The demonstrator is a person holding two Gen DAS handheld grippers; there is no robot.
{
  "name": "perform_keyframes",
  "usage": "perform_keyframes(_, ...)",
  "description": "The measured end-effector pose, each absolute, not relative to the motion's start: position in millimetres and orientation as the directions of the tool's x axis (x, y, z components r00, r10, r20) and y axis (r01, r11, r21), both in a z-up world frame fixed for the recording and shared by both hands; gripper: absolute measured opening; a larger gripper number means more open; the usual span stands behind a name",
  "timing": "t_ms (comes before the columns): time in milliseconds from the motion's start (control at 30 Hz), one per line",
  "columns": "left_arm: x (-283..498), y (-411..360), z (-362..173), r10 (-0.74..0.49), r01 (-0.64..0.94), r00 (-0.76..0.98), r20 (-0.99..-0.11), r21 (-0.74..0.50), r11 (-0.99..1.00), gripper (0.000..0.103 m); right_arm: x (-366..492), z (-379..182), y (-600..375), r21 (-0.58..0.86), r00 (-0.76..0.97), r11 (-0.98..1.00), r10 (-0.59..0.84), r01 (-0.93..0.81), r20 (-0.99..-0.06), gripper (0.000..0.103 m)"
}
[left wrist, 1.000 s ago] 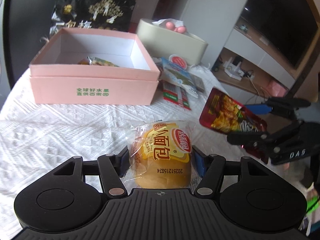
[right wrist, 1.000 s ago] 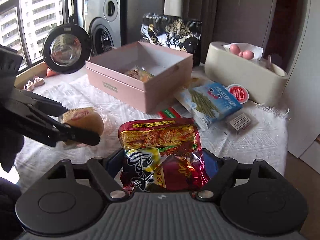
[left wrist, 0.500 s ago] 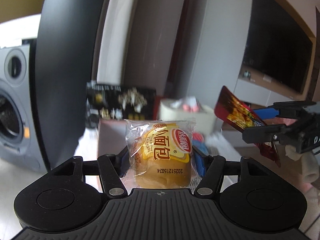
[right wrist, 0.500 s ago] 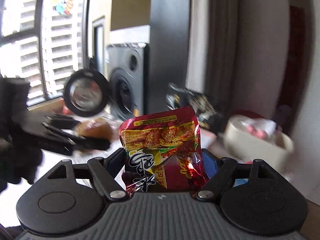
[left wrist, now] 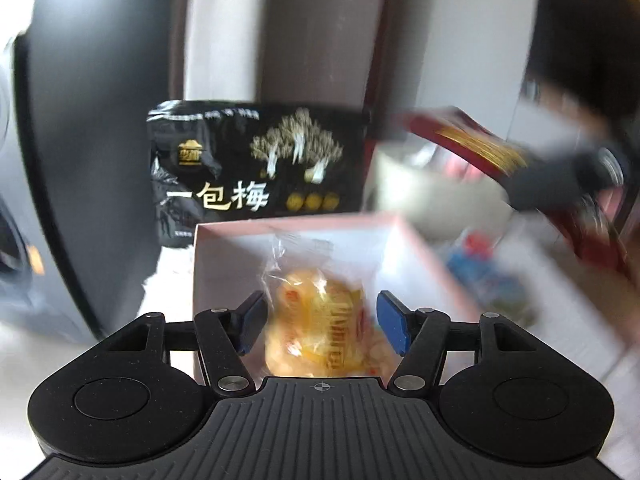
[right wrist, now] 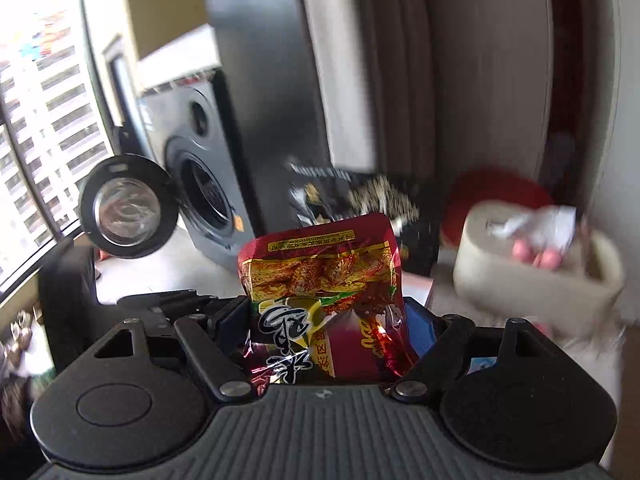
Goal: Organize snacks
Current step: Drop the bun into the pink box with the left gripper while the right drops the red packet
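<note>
A washing machine (right wrist: pixel 208 184) stood at the back left of the right wrist view, its round door (right wrist: pixel 127 207) swung open. The pink box (left wrist: pixel 416 248) sat open on the desk, seen from the left wrist camera just beyond the fingers. Behind it a big black snack bag (left wrist: pixel 256 172) stood upright against the wall. To the right a cream container (right wrist: pixel 536 272) held small pink balls (right wrist: pixel 538 254) and some white paper (all blurred).

The left gripper (left wrist: pixel 322 322) had its fingers spread apart, the blue pads clear of the bread bun (left wrist: pixel 320 328) in its clear wrapper; the bun lay between them over the inside of the pink box, blurred, and whether it was resting on the box floor could not be told. The right gripper (right wrist: pixel 328 328) had its fingers closed on the red snack packet (right wrist: pixel 320 280), which stood upright between them, above the desk and to the right of the box.
</note>
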State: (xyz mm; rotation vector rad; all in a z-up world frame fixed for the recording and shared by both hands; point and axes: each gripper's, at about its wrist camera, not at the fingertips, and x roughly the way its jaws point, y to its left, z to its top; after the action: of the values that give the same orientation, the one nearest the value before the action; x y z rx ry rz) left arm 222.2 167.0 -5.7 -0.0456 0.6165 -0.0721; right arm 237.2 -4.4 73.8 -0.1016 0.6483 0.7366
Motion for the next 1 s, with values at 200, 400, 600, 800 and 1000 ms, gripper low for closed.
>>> perform_keyframes(200, 217, 178, -20, -0.119, 0.088, 0.835, -0.537, -0.084, 0.993, 0.066, 290, 21, 31, 0.191, 0.51, 0.774, 0.559, -0.603, -0.653, 0.085)
perform_keyframes(400, 205, 188, -12, -0.104, 0.059, 0.846, -0.522, -0.101, 0.993, 0.063, 325, -28, 63, 0.156, 0.471, 0.794, 0.493, -0.588, -0.731, 0.087)
perform_keyframes(600, 205, 178, -6, -0.076, 0.055, 0.836, -0.544, -0.056, 0.997, 0.063, 328, -23, 46, 0.242, 0.479, 0.785, 0.557, -0.571, -0.678, 0.087)
perform_keyframes(800, 192, 165, 10, -0.086, 0.066, 0.852, -0.517, -0.057, 0.996, 0.063, 307, 9, 4, 0.078, 0.639, 0.824, 0.492, -0.562, -0.591, 0.087)
perform_keyframes(1000, 159, 139, 24, -0.201, 0.151, 0.864, -0.463, -0.143, 0.978, 0.063, 289, 15, -66, -0.009, 0.73, 0.886, 0.375, -0.463, -0.571, 0.087)
